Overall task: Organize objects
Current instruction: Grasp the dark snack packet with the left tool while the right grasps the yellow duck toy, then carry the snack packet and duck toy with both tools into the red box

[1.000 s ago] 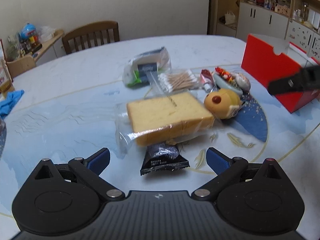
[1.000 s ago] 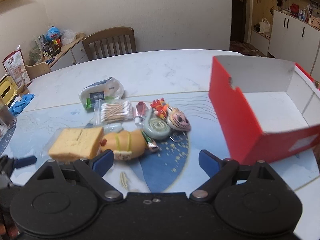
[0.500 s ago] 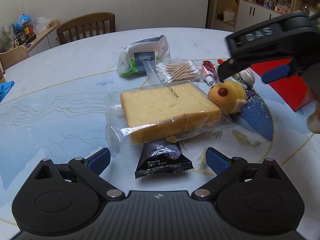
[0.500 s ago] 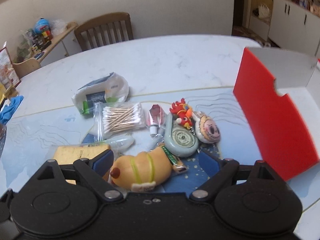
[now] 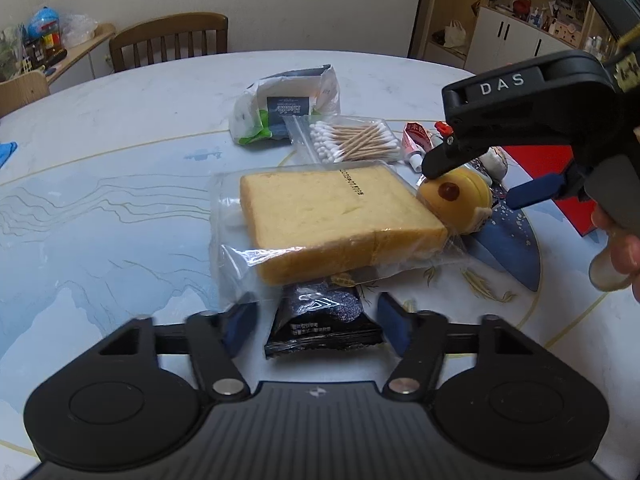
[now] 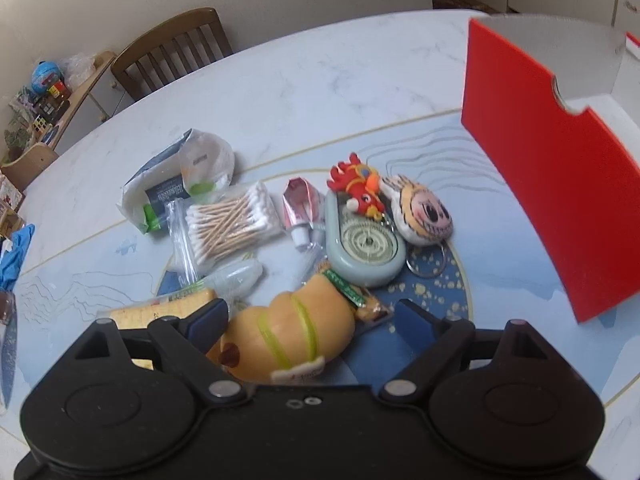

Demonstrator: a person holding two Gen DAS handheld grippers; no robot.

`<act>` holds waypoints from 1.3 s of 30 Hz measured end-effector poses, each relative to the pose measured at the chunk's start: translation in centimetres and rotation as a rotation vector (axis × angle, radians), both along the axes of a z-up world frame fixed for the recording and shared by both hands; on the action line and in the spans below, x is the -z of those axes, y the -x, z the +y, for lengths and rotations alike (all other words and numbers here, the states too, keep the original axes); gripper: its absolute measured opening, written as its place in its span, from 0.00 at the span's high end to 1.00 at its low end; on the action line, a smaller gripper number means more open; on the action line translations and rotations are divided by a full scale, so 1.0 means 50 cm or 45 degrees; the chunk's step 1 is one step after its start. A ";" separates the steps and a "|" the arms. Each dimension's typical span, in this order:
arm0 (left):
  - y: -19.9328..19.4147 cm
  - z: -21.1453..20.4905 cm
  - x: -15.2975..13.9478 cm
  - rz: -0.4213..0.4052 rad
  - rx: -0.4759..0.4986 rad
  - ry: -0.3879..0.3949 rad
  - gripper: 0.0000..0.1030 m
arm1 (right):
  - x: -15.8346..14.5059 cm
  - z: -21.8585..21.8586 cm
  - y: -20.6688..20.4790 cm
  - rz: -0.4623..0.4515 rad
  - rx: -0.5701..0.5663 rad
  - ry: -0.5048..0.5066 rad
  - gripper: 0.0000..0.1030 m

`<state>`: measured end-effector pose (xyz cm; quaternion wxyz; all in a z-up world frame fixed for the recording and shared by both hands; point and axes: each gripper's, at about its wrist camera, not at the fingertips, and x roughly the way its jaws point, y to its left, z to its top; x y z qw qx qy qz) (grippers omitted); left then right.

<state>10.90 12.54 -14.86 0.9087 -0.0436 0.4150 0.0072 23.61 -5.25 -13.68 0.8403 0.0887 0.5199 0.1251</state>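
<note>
A small black snack packet (image 5: 324, 322) lies on the table between the fingers of my left gripper (image 5: 316, 324), which is open around it. Behind it lies a bagged slice of yellow cake (image 5: 336, 220). My right gripper (image 6: 310, 324) is open, its fingers on either side of a yellow plush hot-dog toy (image 6: 288, 332). In the left wrist view the right gripper (image 5: 492, 184) hovers over that plush toy (image 5: 460, 200). A red open box (image 6: 548, 184) stands at the right.
A bag of cotton swabs (image 6: 228, 228), a white and blue pouch (image 6: 180, 184), a small pink tube (image 6: 300, 208), a grey-green case (image 6: 366, 248), a red plush charm (image 6: 356, 184) and a face keychain (image 6: 424, 216) lie behind. A wooden chair (image 6: 172, 48) stands beyond the table.
My right gripper has moved left and down from near the red box onto the plush toy. My left gripper has advanced and narrowed around the black packet.
</note>
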 end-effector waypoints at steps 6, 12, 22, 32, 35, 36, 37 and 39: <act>0.001 -0.004 -0.003 0.003 0.041 -0.008 0.47 | 0.002 0.001 0.005 0.065 -0.013 -0.069 0.35; 0.009 0.001 -0.014 0.008 0.092 0.026 0.48 | -0.005 -0.008 0.014 0.061 -0.016 -0.078 0.38; 0.041 0.003 -0.021 0.066 0.152 0.055 0.50 | -0.031 -0.043 0.066 0.021 -0.097 -0.016 0.40; 0.085 -0.039 -0.041 0.068 0.086 0.078 0.51 | -0.059 -0.086 0.116 -0.047 -0.269 0.005 0.40; 0.096 -0.061 -0.047 0.075 0.022 0.101 0.51 | -0.068 -0.103 0.126 -0.069 -0.347 0.011 0.40; 0.100 -0.070 -0.050 0.076 0.003 0.104 0.51 | -0.071 -0.110 0.129 -0.078 -0.370 0.012 0.40; 0.101 -0.078 -0.053 0.074 -0.010 0.103 0.51 | -0.074 -0.118 0.131 -0.087 -0.391 0.011 0.40; 0.105 -0.100 -0.059 0.066 -0.025 0.097 0.51 | -0.080 -0.139 0.133 -0.100 -0.422 0.001 0.40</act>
